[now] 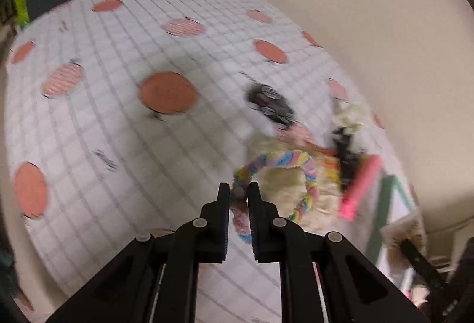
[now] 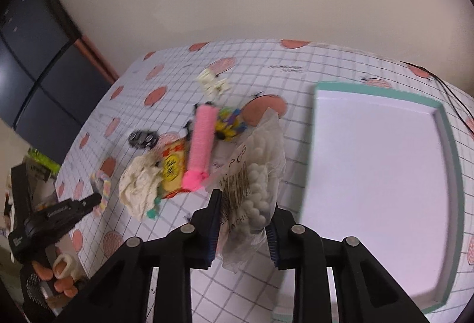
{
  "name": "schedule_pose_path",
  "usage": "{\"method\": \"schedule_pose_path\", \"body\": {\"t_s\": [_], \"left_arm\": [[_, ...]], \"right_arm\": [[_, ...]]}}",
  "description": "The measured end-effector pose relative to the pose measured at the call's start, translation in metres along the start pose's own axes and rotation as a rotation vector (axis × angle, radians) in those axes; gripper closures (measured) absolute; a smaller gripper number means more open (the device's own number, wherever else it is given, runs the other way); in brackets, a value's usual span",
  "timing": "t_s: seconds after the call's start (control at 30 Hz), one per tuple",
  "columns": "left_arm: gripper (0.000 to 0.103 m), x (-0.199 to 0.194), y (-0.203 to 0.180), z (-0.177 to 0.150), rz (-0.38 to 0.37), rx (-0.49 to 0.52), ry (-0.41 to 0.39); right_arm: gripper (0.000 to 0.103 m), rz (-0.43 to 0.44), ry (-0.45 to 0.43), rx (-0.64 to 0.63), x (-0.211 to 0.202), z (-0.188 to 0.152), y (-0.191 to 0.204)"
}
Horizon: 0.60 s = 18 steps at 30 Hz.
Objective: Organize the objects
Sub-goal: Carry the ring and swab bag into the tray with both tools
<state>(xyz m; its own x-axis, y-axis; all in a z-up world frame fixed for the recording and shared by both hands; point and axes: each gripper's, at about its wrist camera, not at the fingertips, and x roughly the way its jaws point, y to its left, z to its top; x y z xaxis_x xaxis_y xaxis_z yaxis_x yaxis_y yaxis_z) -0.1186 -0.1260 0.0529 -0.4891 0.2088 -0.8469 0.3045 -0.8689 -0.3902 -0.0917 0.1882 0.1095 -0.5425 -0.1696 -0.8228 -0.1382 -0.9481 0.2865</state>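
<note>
The left hand-held gripper (image 1: 238, 193) is clenched on a pastel braided loop (image 1: 278, 163) at the pile's edge. The right hand-held gripper (image 2: 244, 204) is closed around a clear bag of white balls (image 2: 260, 163), just beside the teal-rimmed tray (image 2: 444, 115) on the worktop (image 2: 326, 62). A pick-up step is judged under way; next, each item would need carrying clear of the pile, likely into the tray.

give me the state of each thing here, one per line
left gripper: shut on the pastel twisted loop
pastel twisted loop: pinched at one end, the rest lies over the pile
right gripper: shut on the clear bag of white balls
clear bag of white balls: sealed, held by its near end
tray: nothing in it
pink roller: lying on the pile
</note>
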Motion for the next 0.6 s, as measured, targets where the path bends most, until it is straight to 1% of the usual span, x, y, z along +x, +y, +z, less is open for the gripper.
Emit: {"method": "schedule_pose_path", "body": {"t_s": [0.07,0.17,0.3,0.37,0.43,0.6], "left_arm": [[0.091,0.001,-0.016,-0.002,-0.020,0.029,0.004],[0.091,0.001,-0.046,-0.008,-0.035,0.109,-0.001],[0.091,0.001,-0.087,-0.018,-0.085,0.198,-0.003],[0.091,0.003,-0.107,-0.025,-0.090,0.253,-0.001],[0.091,0.008,-0.130,-0.034,-0.105,0.308,0.009],[0.091,0.026,-0.180,-0.059,-0.159,0.394,0.056]], "right_arm": [[0.074,-0.010,-0.011,0.025,-0.005,0.004,-0.012],[0.074,-0.033,-0.026,0.053,-0.011,0.007,-0.031],[0.074,-0.078,-0.035,0.093,-0.016,0.008,-0.058],[0.074,-0.091,-0.040,0.113,-0.018,0.009,-0.071],[0.074,-0.096,-0.050,0.136,-0.022,0.010,-0.086],[0.074,-0.105,-0.081,0.201,-0.028,0.007,-0.121]]}}
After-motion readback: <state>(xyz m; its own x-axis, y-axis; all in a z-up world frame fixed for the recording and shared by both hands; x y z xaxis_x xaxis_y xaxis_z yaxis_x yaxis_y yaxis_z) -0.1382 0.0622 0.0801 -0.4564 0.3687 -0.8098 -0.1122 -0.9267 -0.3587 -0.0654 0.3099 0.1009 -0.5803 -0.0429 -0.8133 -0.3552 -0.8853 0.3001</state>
